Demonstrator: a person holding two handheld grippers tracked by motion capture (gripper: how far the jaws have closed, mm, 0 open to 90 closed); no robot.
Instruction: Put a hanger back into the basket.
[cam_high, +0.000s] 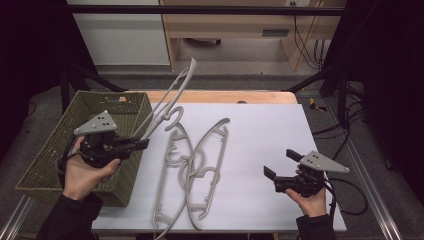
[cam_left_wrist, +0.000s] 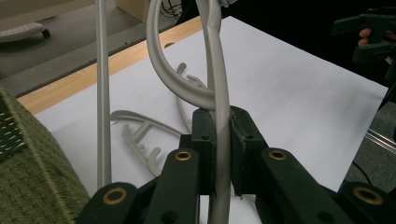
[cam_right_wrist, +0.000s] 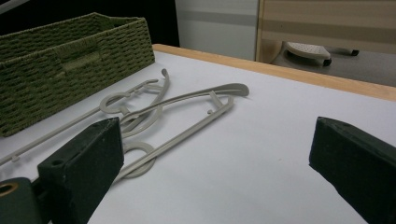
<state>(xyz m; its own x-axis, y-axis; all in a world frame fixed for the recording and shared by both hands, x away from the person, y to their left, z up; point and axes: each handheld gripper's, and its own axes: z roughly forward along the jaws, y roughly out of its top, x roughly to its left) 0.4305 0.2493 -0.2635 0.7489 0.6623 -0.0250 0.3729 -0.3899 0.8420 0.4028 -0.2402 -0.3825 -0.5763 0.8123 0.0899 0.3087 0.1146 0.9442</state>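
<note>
Hangers are my work here. From the high view, my left hand-held gripper (cam_high: 142, 145) holds one grey hanger (cam_high: 167, 100) lifted off the desk (cam_high: 270, 135), slanting up beside the green woven basket (cam_high: 45, 155). Two more hangers (cam_high: 192, 170) lie overlapped on the white sheet, and my right hand-held gripper (cam_high: 280, 165) waits well apart.

In the left gripper view, my jaws are clamped on the hanger's arm just below its hook (cam_left_wrist: 168, 65).

In the right gripper view, my jaws stand apart, with nothing between them.

I judge I am mid-carry; next I must swing the hanger over the basket rim, lower it and let go.
</note>
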